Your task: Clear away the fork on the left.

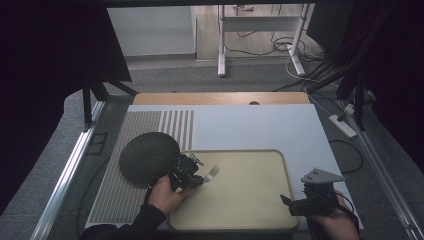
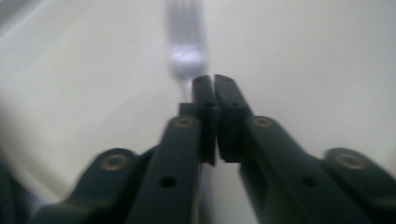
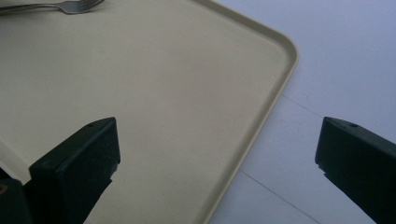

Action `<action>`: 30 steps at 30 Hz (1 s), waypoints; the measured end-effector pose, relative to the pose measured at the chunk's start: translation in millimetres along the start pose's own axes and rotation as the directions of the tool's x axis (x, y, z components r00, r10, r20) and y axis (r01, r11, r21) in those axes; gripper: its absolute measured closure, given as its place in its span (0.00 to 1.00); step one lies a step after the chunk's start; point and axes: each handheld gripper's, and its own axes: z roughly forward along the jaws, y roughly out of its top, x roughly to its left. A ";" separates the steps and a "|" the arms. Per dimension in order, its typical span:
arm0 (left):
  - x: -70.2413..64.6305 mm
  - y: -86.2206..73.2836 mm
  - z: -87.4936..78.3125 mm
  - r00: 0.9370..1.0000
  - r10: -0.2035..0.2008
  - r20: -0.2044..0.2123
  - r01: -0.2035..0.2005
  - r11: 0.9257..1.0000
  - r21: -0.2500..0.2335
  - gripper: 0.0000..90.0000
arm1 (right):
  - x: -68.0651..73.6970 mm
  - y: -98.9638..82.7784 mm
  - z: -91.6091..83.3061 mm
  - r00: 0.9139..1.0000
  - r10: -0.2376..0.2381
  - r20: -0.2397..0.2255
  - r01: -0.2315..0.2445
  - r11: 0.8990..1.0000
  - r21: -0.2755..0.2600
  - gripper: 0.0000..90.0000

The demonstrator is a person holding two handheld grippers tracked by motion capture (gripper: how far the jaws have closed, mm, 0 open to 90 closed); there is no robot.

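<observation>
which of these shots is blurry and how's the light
Left gripper view: blurred, the fork smeared past the shut left gripper. Right gripper view: sharp, evenly lit tray, jaws of the right gripper crisp. High view: dim, dark at the sides, tray rim and round mat still readable.

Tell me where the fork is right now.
In the high view the fork sits over the left part of the beige tray, its handle clamped in the left gripper, just right of the dark round mat.
</observation>
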 end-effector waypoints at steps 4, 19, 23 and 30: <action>-2.2 -0.6 16.9 1.000 -0.002 -0.003 0.002 0.997 0.073 0.99 | 0.7 0.0 0.0 1.000 0.000 0.001 0.000 1.000 0.001 0.01; 36.2 -16.7 7.4 0.988 -0.143 -0.057 0.148 0.986 0.079 0.99 | 0.7 0.1 -0.2 1.000 -0.005 -0.001 0.005 1.000 0.004 0.01; 43.5 -20.9 4.0 0.983 -0.168 -0.070 0.173 0.982 0.079 0.99 | 0.2 0.0 0.0 1.000 -0.001 -0.004 0.001 1.000 0.001 0.01; 46.6 -22.5 2.9 0.983 -0.171 -0.067 0.176 0.982 0.072 0.99 | 0.0 -0.1 0.0 1.000 0.000 -0.006 0.000 1.000 0.001 0.01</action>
